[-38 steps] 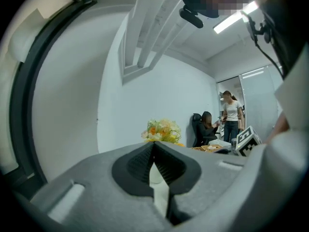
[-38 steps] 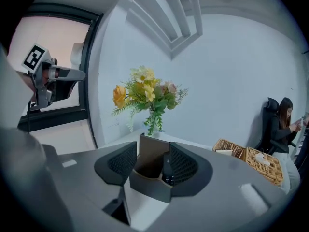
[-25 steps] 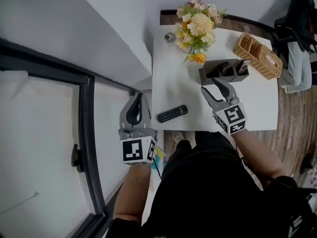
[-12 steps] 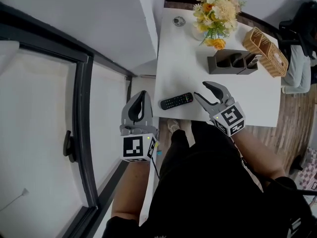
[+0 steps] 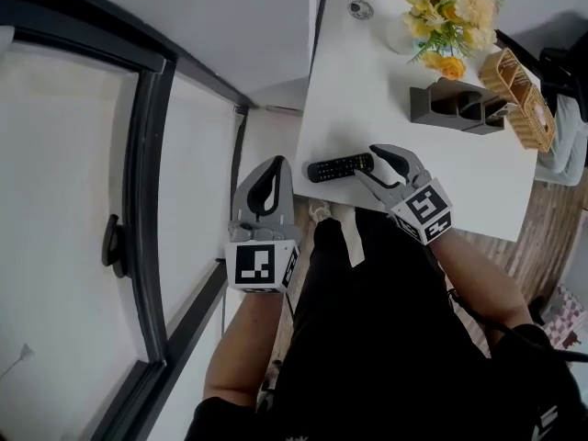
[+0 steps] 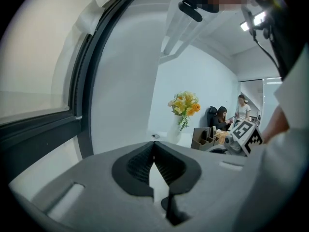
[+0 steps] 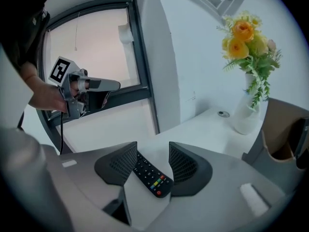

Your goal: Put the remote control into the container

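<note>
Remote control (image 7: 152, 178) between parted right gripper (image 7: 152, 148) jaws

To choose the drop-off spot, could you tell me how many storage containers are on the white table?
2. A dark grey container stands near the flowers; a wicker basket sits beside it at the table's right edge. Others may be hidden.
</note>
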Demonstrator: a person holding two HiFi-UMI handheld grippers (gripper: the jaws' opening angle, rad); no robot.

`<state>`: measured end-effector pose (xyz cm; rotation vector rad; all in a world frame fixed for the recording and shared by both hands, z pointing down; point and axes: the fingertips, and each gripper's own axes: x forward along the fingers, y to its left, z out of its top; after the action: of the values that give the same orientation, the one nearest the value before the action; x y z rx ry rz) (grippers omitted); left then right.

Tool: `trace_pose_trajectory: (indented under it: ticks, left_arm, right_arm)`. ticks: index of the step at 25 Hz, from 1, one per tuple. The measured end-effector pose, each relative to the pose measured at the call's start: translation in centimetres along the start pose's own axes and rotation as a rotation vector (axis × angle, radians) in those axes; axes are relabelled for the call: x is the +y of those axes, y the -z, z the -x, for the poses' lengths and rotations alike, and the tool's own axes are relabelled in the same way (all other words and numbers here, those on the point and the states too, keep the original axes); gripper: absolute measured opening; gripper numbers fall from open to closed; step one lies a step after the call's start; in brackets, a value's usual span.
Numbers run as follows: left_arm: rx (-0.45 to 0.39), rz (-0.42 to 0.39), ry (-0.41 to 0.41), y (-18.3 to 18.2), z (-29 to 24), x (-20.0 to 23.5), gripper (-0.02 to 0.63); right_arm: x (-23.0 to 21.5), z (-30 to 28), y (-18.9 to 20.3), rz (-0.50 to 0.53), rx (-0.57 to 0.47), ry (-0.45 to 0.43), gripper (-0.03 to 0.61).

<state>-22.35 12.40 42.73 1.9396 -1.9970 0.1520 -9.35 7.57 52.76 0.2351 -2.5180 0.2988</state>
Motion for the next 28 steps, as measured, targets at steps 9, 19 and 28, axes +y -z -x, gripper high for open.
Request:
trace_pose_trajectory:
  ticks: [9, 19, 28]
  left_arm:
    - [0.022, 0.039, -0.084, 2.3, 0.6, 0.6, 0.000]
    - [0.029, 0.101, -0.199, 4.5, 2.3, 3.3, 0.000]
    - [0.014, 0.173, -0.264, 5.8, 3.1, 5.0, 0.000]
  right_arm:
    - [2.1, -3.6, 1.8, 0.111, 0.081, -0.151, 0.218]
    - [5.2, -7.1, 3.2, 0.233, 0.154, -0.319, 0.245]
    - [6.7, -8.8, 4.9, 0.440, 0.237, -0.416, 0.258]
